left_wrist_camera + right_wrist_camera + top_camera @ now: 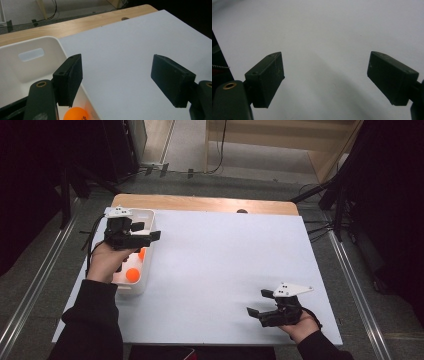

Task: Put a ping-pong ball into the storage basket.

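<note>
Left gripper raised, right gripper low; jaws apart.

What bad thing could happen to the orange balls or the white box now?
1. The left gripper hangs open right over the box's right wall; a downward move might knock that rim and shift or tip the box.
2. The balls are round and smooth, so one could slip from the jaws and roll off the table.
3. The box sits at the table's left edge, so a push could send it off.
</note>
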`<state>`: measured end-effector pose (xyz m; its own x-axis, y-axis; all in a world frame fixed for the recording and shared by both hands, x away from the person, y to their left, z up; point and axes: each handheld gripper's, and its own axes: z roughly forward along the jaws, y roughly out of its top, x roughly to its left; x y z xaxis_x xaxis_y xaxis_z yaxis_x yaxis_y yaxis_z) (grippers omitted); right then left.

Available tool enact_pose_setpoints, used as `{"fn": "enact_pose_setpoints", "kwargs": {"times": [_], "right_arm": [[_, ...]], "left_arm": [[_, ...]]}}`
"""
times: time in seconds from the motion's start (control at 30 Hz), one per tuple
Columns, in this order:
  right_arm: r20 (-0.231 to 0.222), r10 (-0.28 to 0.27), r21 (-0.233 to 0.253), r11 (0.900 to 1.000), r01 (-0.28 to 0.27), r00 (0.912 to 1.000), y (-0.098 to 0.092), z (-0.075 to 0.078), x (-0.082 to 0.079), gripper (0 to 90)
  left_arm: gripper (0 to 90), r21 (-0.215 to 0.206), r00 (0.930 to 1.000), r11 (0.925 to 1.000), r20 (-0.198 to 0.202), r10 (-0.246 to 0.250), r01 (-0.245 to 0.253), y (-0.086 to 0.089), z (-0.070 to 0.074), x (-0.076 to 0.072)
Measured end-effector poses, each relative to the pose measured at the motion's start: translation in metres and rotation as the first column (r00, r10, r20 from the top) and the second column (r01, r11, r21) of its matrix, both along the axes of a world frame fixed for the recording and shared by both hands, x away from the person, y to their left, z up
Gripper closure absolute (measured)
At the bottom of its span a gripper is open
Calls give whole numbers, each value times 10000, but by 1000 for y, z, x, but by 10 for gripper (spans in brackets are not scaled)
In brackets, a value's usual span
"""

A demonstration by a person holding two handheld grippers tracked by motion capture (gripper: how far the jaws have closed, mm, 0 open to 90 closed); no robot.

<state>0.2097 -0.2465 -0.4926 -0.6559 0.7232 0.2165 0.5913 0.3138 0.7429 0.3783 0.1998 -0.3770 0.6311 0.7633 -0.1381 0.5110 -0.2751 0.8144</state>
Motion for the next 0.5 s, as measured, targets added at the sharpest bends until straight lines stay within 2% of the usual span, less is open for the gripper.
{"fn": "enact_pose_setpoints", "kwargs": {"times": [0.2,0.5], "right_arm": [[-8,-28,8,10000,28,10000,0,0,0,125],[-4,-12,2,10000,12,10000,0,0,0,125]], "left_arm": [[259,213,9992,9990,-10,-391,391,-4,1,-3],[259,216,9958,9955,-10,-918,918,-12,3,-10]]}}
